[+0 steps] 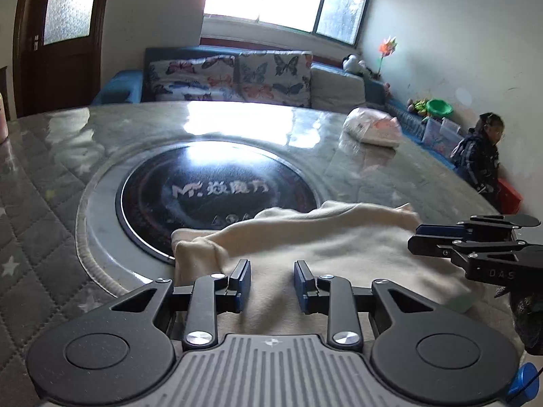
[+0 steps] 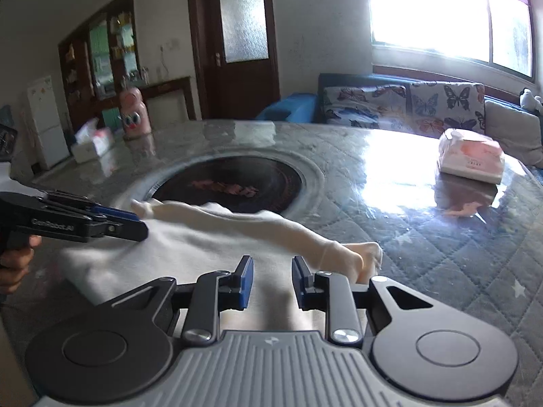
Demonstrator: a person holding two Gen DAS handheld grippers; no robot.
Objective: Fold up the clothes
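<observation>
Cloth: the cream garment (image 1: 322, 240) lies on the bench (image 1: 51, 186), part over the dark round hob (image 1: 203, 190). It looks soft and limp; I'd pinch a hem corner. Left gripper (image 1: 272, 283) and right gripper (image 2: 272, 281) fingers are parted, empty. Its near edge is hidden.

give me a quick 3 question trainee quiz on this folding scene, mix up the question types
1. True or false: the left tongs are clamped on the cream garment.
2. Multiple choice: what does the garment's far edge overlap? A) the black round cooktop B) the tissue pack C) the pink figurine
3. Fill in: both tongs hover over the garment with their jaws ____.

Key
1. False: the left tongs are open, with cloth showing in the gap.
2. A
3. open; the right tongs also show a clear gap.
</observation>
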